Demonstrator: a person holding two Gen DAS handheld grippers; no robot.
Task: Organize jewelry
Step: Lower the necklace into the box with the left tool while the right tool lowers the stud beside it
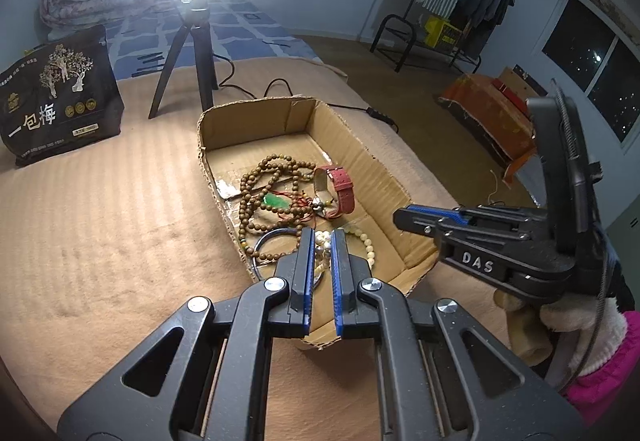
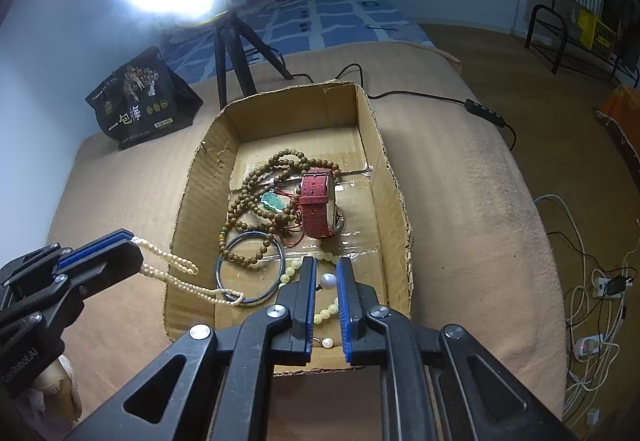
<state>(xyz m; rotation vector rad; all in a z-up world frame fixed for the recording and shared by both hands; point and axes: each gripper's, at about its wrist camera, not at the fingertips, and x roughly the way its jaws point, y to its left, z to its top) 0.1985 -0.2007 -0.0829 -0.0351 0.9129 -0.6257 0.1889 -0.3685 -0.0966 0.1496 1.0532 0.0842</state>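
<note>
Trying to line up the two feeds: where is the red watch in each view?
Left wrist: the red watch lies mid-box, right of the green pendant, just above centre.
Right wrist: the red watch lies mid-box, right of the green pendant, near centre.
Shared landmark: the cardboard box holding the jewelry.

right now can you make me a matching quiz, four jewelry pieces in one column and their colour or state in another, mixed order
Things:
1. watch strap
2. leaf pendant
3. pearl strand
4. metal bangle

Colour or state:
A. green
B. held in the left gripper, trailing over the cardboard box wall
C. red
D. lying flat on the box floor

Pairs: 1-C, 2-A, 3-B, 4-D
</note>
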